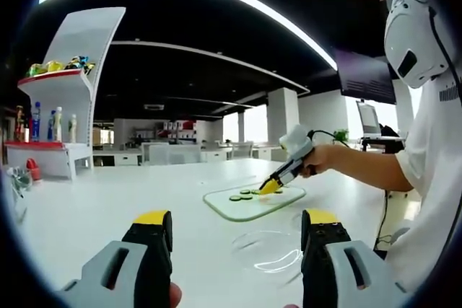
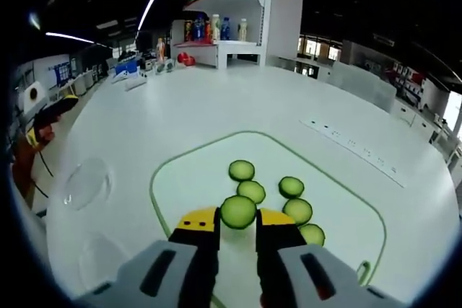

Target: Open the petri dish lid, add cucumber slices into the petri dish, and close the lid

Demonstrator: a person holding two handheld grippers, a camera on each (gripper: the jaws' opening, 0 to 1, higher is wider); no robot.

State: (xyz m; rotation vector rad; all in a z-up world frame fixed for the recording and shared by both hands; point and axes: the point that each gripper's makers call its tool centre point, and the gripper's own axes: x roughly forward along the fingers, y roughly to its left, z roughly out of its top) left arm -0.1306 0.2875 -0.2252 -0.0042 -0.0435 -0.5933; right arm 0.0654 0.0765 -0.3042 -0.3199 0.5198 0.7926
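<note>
Five slices: I counted the cucumber slices (image 2: pixel 271 201) lying on the cutting board (image 2: pixel 346 200), none yet in the dish.
Lid: already off, I judged; petri dish (image 1: pixel 268 249) open on the worktop (image 1: pixel 108 207).
Right tool (image 2: pixel 237 222): narrowed around one slice.
Left tool (image 1: pixel 237 223): wide, empty.
Left: transfer, closing.

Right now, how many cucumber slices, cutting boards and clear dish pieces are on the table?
Cucumber slices: 6, one between the right gripper jaws
Cutting board: 1
Clear dish pieces: 2
Total: 9
</note>
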